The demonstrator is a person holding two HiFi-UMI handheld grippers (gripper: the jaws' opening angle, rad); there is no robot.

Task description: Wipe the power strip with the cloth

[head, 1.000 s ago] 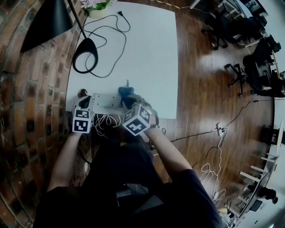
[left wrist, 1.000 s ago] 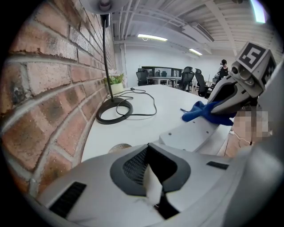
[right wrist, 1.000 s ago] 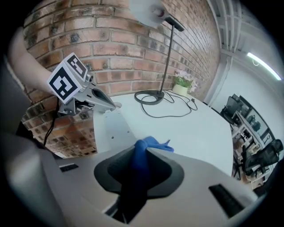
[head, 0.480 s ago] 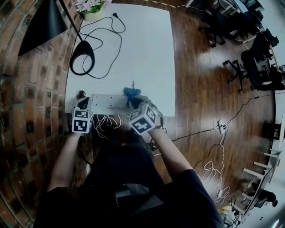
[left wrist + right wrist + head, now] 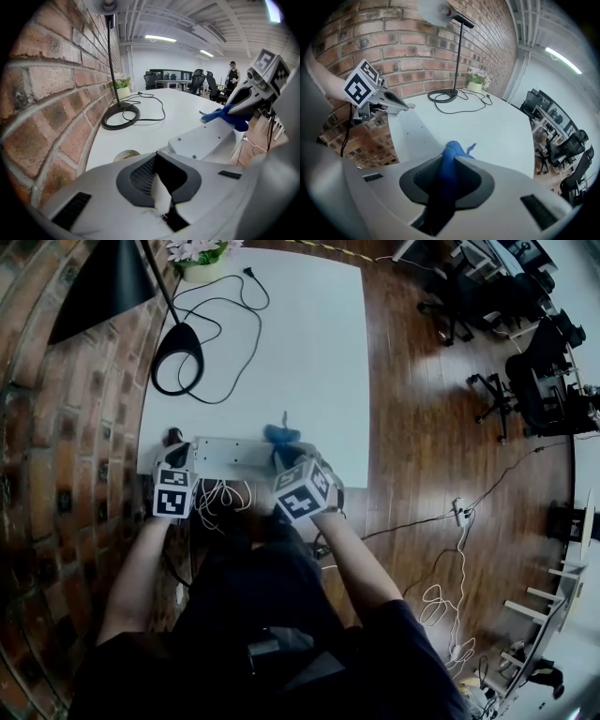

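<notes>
The white power strip (image 5: 230, 451) lies along the near edge of the white table (image 5: 300, 362). My left gripper (image 5: 176, 456) sits at the strip's left end. In the left gripper view its jaws (image 5: 159, 157) are shut on a thin white piece, seemingly the strip's cord, and the strip (image 5: 206, 140) runs off to the right. My right gripper (image 5: 284, 456) is shut on the blue cloth (image 5: 279, 435) and presses it on the strip's right end. In the right gripper view the cloth (image 5: 451, 157) bulges out between the pads over the strip (image 5: 412, 133).
A black lamp base (image 5: 178, 357) and its looped cord (image 5: 230, 310) lie on the far left of the table, with a flower pot (image 5: 199, 259) behind. The brick wall (image 5: 56, 427) runs along the left. White cables (image 5: 220, 493) hang below the table's edge. Office chairs (image 5: 525, 381) stand right.
My right gripper has slid the blue cloth a little to the right along the strip, toward its right end, rolling slightly. The left gripper has stayed put.
</notes>
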